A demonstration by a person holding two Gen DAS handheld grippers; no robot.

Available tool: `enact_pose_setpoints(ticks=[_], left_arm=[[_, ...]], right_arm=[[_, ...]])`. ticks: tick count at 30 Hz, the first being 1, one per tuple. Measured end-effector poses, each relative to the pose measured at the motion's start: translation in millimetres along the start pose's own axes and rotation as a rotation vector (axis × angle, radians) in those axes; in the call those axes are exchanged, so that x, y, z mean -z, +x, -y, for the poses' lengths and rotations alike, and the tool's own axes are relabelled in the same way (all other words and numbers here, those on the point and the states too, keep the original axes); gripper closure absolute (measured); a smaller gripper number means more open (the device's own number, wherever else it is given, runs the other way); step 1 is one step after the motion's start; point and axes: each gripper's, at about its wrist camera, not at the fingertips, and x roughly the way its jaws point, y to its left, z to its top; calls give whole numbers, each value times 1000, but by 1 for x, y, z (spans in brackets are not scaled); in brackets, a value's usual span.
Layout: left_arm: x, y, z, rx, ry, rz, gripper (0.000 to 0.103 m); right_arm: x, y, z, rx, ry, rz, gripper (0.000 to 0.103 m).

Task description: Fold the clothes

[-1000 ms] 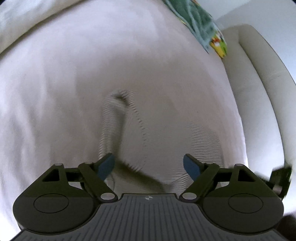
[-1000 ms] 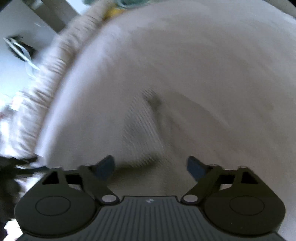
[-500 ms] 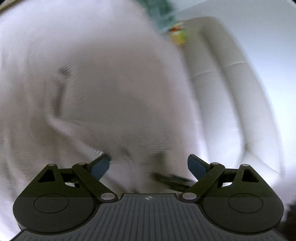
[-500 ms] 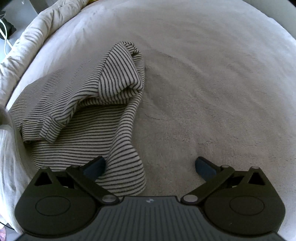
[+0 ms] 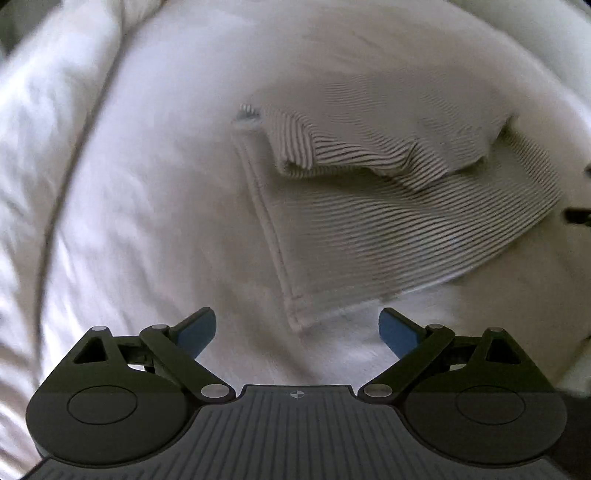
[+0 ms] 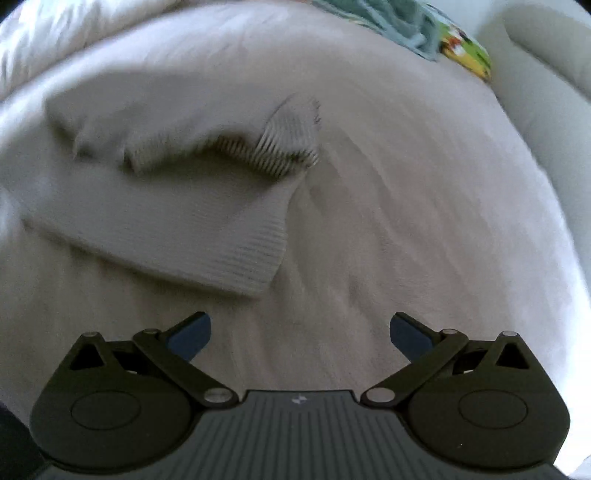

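Observation:
A black-and-white striped garment [image 5: 369, 221] lies partly folded on a pale bed cover [image 5: 147, 184], one flap doubled over its upper half. My left gripper [image 5: 297, 328] hovers just short of the garment's near corner, its jaws wide and still opening, nothing between them. In the right wrist view the same striped garment [image 6: 177, 206] lies left of centre, blurred. My right gripper [image 6: 300, 332] stands open over bare cover, to the right of and nearer than the garment's rounded end, holding nothing.
A rumpled white duvet [image 5: 40, 147] runs along the left side. A teal cloth [image 6: 391, 18] and a yellow-green printed item [image 6: 467, 51] lie at the far edge of the bed. A cream padded bed frame [image 6: 546, 110] borders the right side.
Both views have swung round as the grippers rolled and shifted across the bed. The garment lies farther from the right gripper's left finger than half a second ago. Both pairs of jaws stand a little wider.

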Motion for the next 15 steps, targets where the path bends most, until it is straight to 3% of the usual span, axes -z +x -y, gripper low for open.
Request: enact_pose_setpoints(ticks=[2,7,11,15], left_arm=[[-5,5,-3,-45,-28,2,5],[-35,-16,-45,-96,-200,111,5],[-42,-10,-63,-101,-220,93,3],[-41,3,-63,-106,-187,44,3]], right_arm=[[-9,7,-10,61,-49,27,0],[-54,-16,34,141,136,188,0],[-66,-8,45,147,110,174,0],[-48,14,20,169,-37,66,0]])
